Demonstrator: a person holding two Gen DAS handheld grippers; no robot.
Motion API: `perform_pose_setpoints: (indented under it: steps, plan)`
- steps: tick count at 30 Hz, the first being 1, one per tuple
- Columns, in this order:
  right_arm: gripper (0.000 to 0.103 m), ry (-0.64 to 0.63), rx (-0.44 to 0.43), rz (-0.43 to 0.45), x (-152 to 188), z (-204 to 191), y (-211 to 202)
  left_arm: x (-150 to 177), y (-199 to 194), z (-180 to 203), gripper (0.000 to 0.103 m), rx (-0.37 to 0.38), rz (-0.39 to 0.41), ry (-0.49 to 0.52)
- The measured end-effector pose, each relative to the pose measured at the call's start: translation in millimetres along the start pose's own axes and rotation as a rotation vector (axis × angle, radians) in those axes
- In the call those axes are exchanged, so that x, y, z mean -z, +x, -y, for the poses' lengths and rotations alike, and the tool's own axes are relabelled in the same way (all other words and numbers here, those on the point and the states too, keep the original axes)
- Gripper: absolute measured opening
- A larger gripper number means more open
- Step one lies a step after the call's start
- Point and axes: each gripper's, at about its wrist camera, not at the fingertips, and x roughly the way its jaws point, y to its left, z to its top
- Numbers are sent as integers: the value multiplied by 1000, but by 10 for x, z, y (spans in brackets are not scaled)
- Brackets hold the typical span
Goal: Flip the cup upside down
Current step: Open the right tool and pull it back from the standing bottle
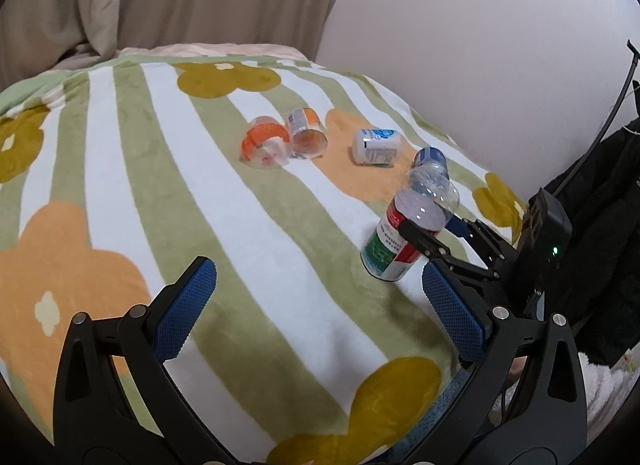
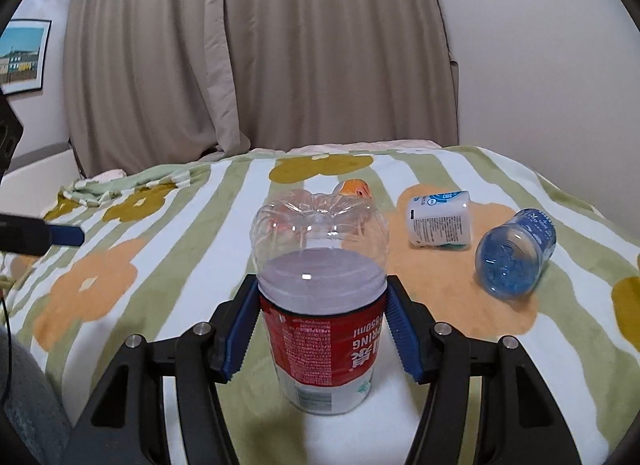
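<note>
**A:** ok so where's the cup? Right wrist cam has the right gripper (image 2: 320,329) clamped on a clear cut-bottle cup (image 2: 320,305), red label, print upside down, mouth down on the flowered blanket (image 2: 160,265)

**B:** yep, left cam shows the same cup (image 1: 404,233), tilted there, with the right gripper (image 1: 432,229) pinching it from the side. Left gripper (image 1: 316,305) is wide open over the blanket, nothing in it

**A:** count? I get a white cup (image 2: 440,221) and a blue one (image 2: 516,253) on their sides, plus an orange bit peeking behind

**B:** left cam clears that up, two orange cups (image 1: 266,145) (image 1: 306,131) lying down. So five total. Your side alone gets the framed picture (image 2: 24,55)
</note>
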Motion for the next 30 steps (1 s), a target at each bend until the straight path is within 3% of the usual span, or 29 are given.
perform_pose_setpoints:
  steps: [15, 16, 17, 18, 20, 30]
  plan:
    - [58, -16, 66, 7, 77, -98, -71, 3, 15, 3, 103, 1, -9, 7]
    - [60, -17, 69, 5, 69, -104, -67, 2, 17, 6, 103, 1, -9, 6]
    - [69, -15, 74, 5, 60, -107, -69, 2, 17, 5, 103, 1, -9, 6]
    - [86, -12, 77, 7, 54, -105, -77, 2, 17, 6, 103, 1, -9, 6]
    - [102, 2, 86, 15, 44, -93, -91, 2, 20, -3, 103, 1, -7, 6]
    - [102, 21, 44, -36, 47, -56, -178, 31, -27, 36, 103, -7, 21, 21]
